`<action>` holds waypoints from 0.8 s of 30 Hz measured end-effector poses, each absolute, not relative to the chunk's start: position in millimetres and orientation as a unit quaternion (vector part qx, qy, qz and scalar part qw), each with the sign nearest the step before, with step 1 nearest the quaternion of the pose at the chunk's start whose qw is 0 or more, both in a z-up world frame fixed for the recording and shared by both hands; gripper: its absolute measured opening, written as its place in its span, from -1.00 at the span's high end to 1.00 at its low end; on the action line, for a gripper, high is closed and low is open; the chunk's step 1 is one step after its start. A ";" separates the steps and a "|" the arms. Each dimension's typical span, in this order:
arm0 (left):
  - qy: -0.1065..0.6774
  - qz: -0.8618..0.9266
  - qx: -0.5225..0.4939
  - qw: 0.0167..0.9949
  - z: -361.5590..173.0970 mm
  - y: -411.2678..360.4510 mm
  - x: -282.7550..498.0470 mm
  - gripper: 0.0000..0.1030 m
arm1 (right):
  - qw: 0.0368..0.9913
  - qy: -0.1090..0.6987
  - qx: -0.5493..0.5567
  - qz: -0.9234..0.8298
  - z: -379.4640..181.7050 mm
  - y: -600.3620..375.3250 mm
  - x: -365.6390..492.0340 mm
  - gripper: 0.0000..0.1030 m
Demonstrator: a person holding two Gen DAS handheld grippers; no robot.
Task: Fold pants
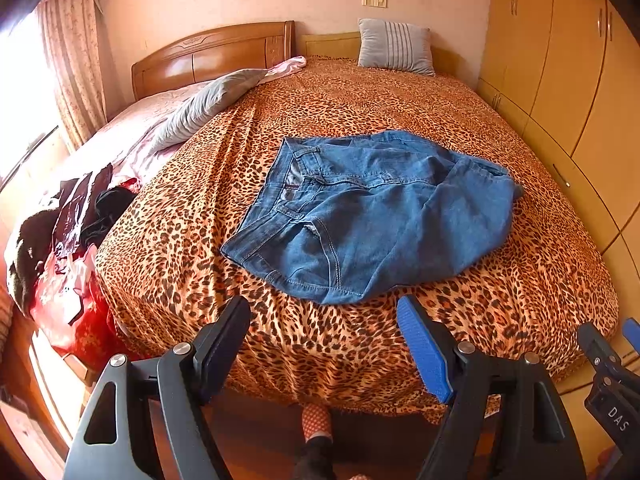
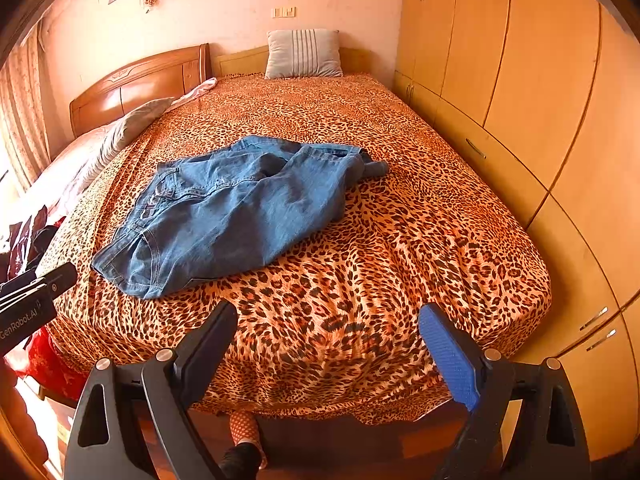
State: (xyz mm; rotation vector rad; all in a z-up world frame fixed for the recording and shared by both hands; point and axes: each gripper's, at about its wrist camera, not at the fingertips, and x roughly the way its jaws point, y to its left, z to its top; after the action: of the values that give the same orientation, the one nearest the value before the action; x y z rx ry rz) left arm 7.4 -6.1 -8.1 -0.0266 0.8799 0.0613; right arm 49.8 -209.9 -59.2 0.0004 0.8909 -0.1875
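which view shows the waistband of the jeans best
The left wrist view: the jeans lie nearer and larger, with the waistband, its inner lining and pocket seam clearly visible. The right wrist view shows the waistband smaller, off to the left, and more foreshortened.

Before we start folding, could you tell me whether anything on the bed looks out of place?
The jeans lie crumpled and bunched on the leopard-print bedspread, legs twisted under. A pile of clothes sprawls at the bed's left edge.
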 end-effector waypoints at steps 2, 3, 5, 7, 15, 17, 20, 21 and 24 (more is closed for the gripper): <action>0.426 0.030 -0.012 0.904 -8.4 -6.5 8.0 -0.48 | 0.897 0.432 0.001 -0.090 -60.4 -210.1 50.9 -0.81; 0.426 0.030 -0.012 0.904 -8.7 -7.0 8.2 -0.48 | 0.897 0.433 0.001 -0.091 -60.9 -209.7 51.3 -0.81; 0.426 0.030 -0.012 0.904 -9.3 -7.0 8.3 -0.48 | 0.896 0.434 0.000 -0.091 -61.7 -209.0 52.0 -0.81; 0.426 0.031 -0.011 0.904 -9.5 -6.9 8.5 -0.48 | 0.896 0.434 0.000 -0.091 -62.1 -208.7 52.6 -0.81; 0.430 0.034 -0.011 0.902 -11.5 -5.6 13.4 -0.48 | 0.895 0.436 -0.001 -0.091 -64.1 -208.1 54.3 -0.81; 0.432 0.034 -0.011 0.901 -12.1 -5.8 14.5 -0.48 | 0.895 0.437 -0.001 -0.090 -64.8 -207.9 55.0 -0.81; 0.432 0.035 -0.010 0.901 -13.0 -6.4 15.6 -0.48 | 0.894 0.438 -0.002 -0.090 -65.8 -207.4 56.2 -0.81; 0.432 0.035 -0.010 0.901 -13.2 -6.8 15.7 -0.48 | 0.894 0.439 -0.002 -0.090 -66.3 -206.9 56.7 -0.81; 0.434 0.034 -0.010 0.900 -13.9 -6.7 16.1 -0.48 | 0.893 0.441 -0.003 -0.089 -67.6 -206.0 56.9 -0.81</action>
State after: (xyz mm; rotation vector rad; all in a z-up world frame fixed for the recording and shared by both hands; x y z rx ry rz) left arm 16.1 -6.7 -13.9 -0.0215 0.8974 0.0709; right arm 56.9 -206.0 -67.6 -0.0072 0.9140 -0.1856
